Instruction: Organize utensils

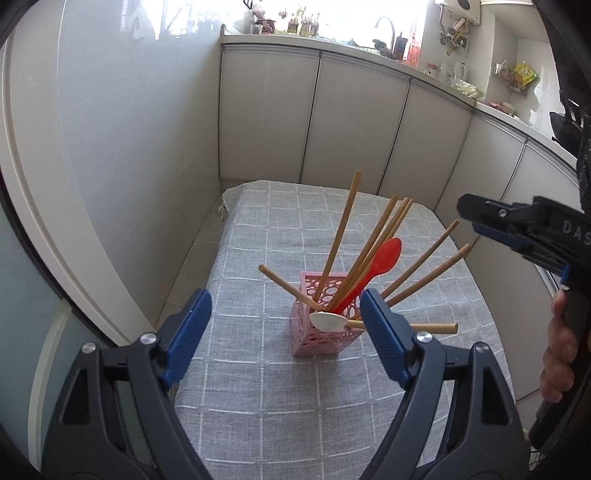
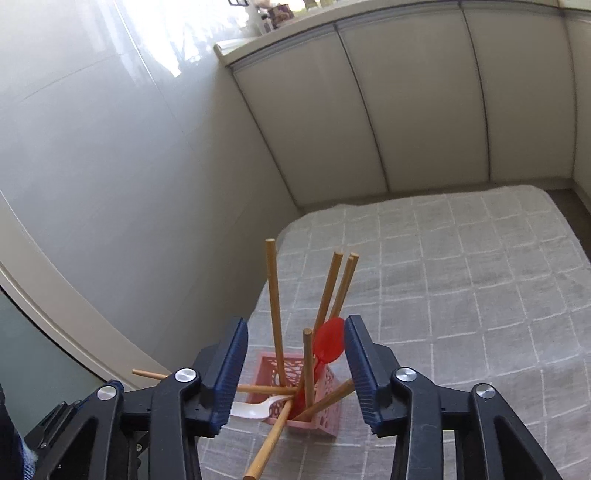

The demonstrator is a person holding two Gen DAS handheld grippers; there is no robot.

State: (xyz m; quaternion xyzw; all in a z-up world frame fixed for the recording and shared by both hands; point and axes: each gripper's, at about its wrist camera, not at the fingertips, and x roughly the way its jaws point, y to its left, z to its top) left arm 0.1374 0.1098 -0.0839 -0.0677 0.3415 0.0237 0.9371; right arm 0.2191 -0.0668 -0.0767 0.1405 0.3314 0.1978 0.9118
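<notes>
Above the pink holder [image 2: 295, 398], both grippers tilt downward

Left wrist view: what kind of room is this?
Most likely a home kitchen. A counter runs along the back over white cabinet doors, a curved faucet stands by the bright window, and jars and bottles crowd the worktop.

Bright daylight floods from the blown-out window [image 1: 332, 18], glaring on the wall; fisheye bends the edges.
</notes>
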